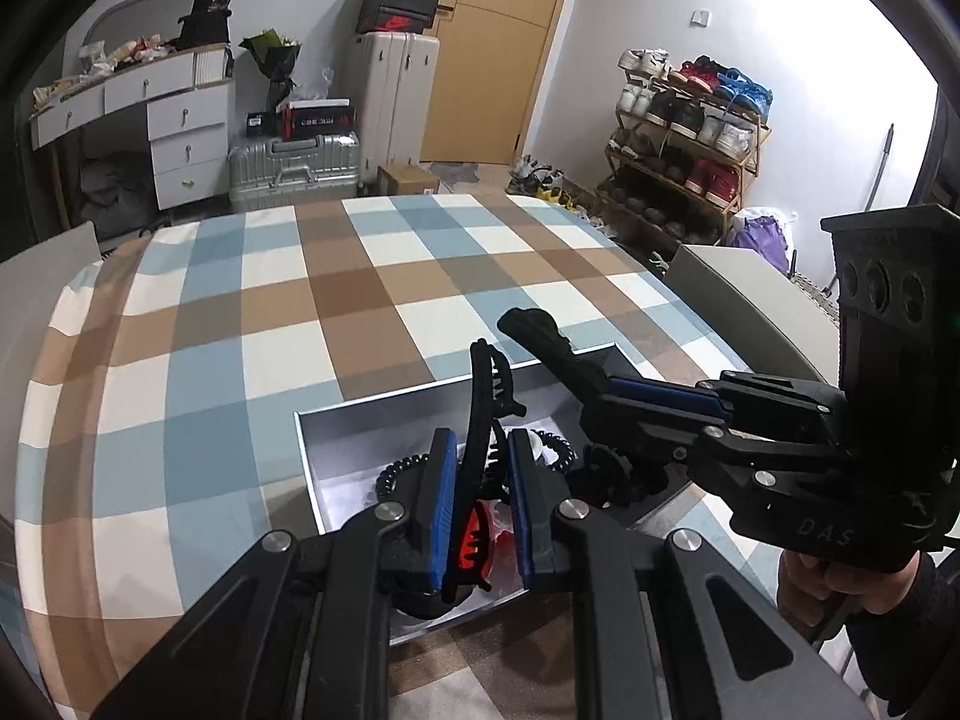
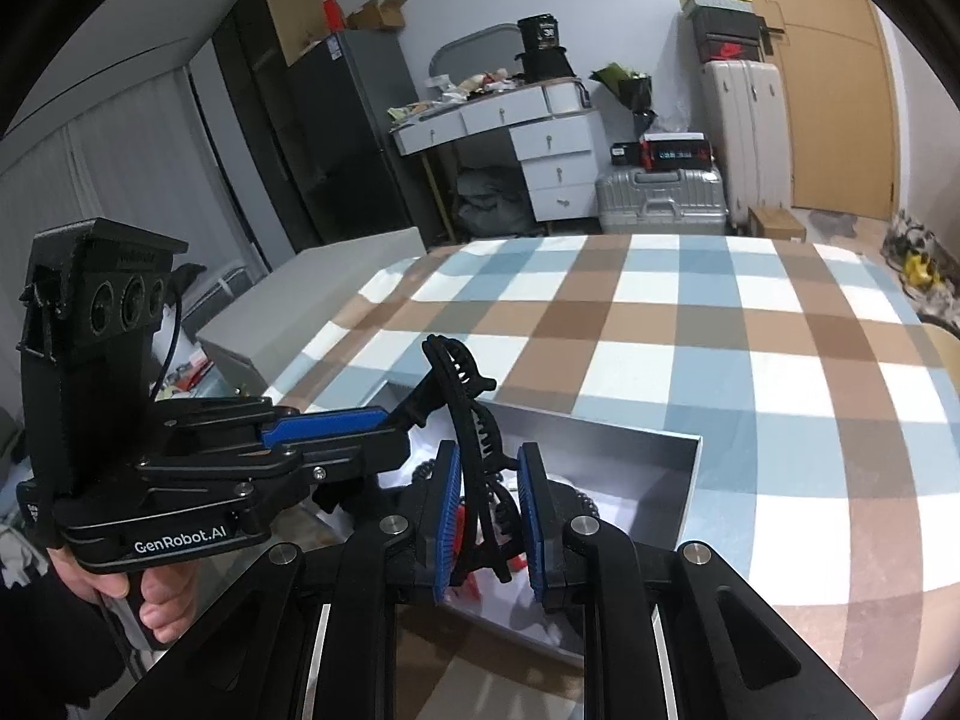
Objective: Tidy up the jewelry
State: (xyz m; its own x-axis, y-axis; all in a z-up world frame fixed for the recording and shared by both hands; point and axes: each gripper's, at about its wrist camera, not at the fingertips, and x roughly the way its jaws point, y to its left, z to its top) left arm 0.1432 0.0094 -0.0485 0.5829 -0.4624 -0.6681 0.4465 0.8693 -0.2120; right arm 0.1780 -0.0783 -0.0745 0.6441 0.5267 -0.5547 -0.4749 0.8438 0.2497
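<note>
Both grippers [image 1: 480, 498] [image 2: 489, 516] each clench a black hair claw [image 1: 480, 396] above the grey box [image 1: 336, 438].

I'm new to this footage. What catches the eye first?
Two grippers meet over an open grey box. The left gripper holds a black claw clip upright, and the right gripper seems to hold a second black clip close beside it. A red clip lies in the box, which sits on a blue-and-brown checked tablecloth.
</note>
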